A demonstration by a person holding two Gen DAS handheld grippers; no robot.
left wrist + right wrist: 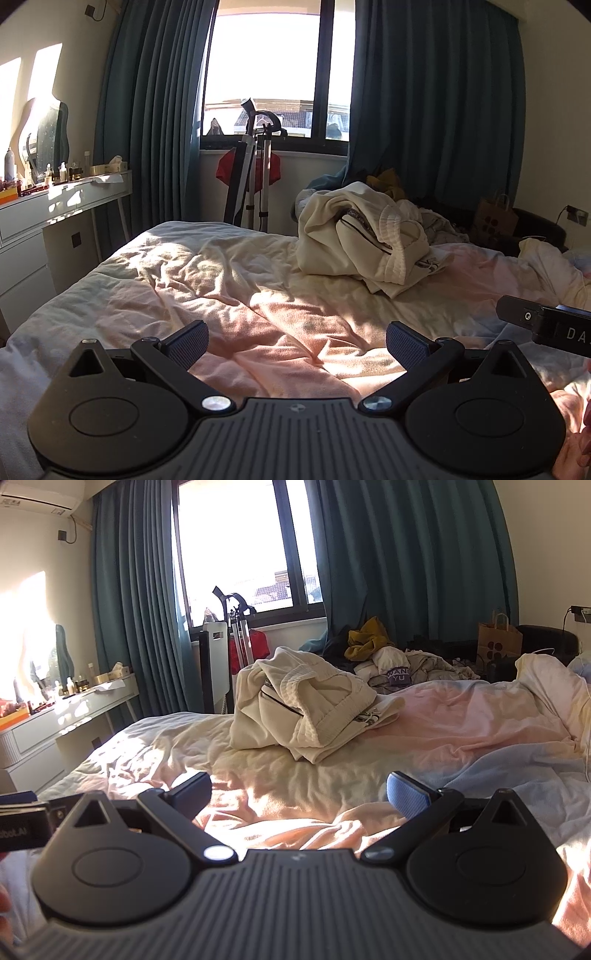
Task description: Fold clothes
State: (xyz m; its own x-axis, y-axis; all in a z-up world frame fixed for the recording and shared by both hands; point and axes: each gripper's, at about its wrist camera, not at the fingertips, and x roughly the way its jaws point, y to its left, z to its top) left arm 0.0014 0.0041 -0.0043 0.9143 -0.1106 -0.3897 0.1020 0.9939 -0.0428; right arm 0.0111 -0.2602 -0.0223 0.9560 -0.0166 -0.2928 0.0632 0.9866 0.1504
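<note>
Crumpled cream fabric garments heaped on the bed: one pile (pixel 364 236), number of pieces cannot be told
Black two-finger grippers: two, left (pixel 297 341), right (pixel 299 792)
Teal pleated curtains: two, (pixel 147 110) and (pixel 436 96)
Brown paper bags with handles: one (pixel 498 637)
White drawer desks: one (pixel 62 206)

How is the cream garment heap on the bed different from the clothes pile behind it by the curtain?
The cream heap sits on the bed, one pale colour; the far pile lies beyond the bed's edge, mixing mustard, white and purple. The cream heap is nearer both open grippers. Both are crumpled and unfolded.
</note>
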